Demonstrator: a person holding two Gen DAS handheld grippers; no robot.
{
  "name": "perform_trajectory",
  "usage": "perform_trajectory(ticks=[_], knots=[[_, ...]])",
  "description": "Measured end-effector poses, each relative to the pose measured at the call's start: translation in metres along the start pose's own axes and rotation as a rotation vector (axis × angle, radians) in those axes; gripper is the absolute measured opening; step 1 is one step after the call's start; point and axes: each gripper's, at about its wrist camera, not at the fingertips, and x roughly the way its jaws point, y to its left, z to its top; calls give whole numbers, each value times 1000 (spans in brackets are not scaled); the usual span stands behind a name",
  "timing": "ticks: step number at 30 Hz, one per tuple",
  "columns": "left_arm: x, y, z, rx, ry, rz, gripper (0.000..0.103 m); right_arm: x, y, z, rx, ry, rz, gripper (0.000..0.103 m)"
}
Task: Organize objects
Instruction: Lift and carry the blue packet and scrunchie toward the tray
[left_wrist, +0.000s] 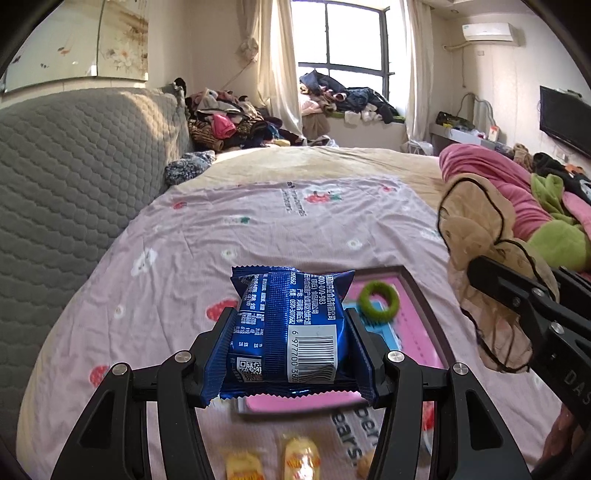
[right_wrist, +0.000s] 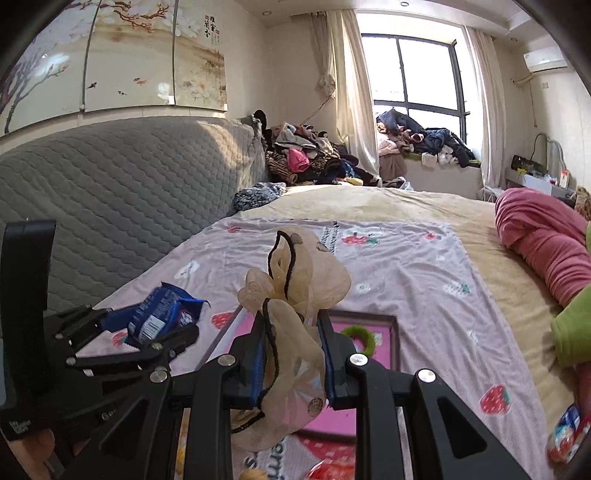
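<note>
My left gripper (left_wrist: 291, 325) is shut on a blue snack packet (left_wrist: 291, 325) with a barcode, held above the bed. From the right wrist view the same packet (right_wrist: 159, 317) shows at the left in the left gripper (right_wrist: 147, 328). My right gripper (right_wrist: 291, 354) is shut on a beige sheer hair scrunchie with black trim (right_wrist: 295, 295). That scrunchie (left_wrist: 476, 236) also hangs at the right of the left wrist view. Under both lies a pink tray with a dark frame (left_wrist: 413, 295), and in it a green hair ring (left_wrist: 379, 301), also visible as a green ring (right_wrist: 360, 338).
A lilac strawberry-print sheet (left_wrist: 258, 229) covers the bed. Small yellow wrapped sweets (left_wrist: 299, 458) lie near the front. A grey quilted headboard (left_wrist: 74, 177) stands left. Pink and green bedding (left_wrist: 517, 192) is piled right. Clothes heaps (left_wrist: 229, 122) sit at the back.
</note>
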Motion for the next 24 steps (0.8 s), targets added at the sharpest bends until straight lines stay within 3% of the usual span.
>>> perform_trajectory(ticks=[10,15,24], knots=[[49,7,25,-27,14,-8,59,42,-18,11,31,-1,6,25],[82,2,10,-25,15,13,59,66,-28,-6,36,24,1,25],[136,-6,-24,-7,114,1,59,100,-53,-34,53,105,-22,25]])
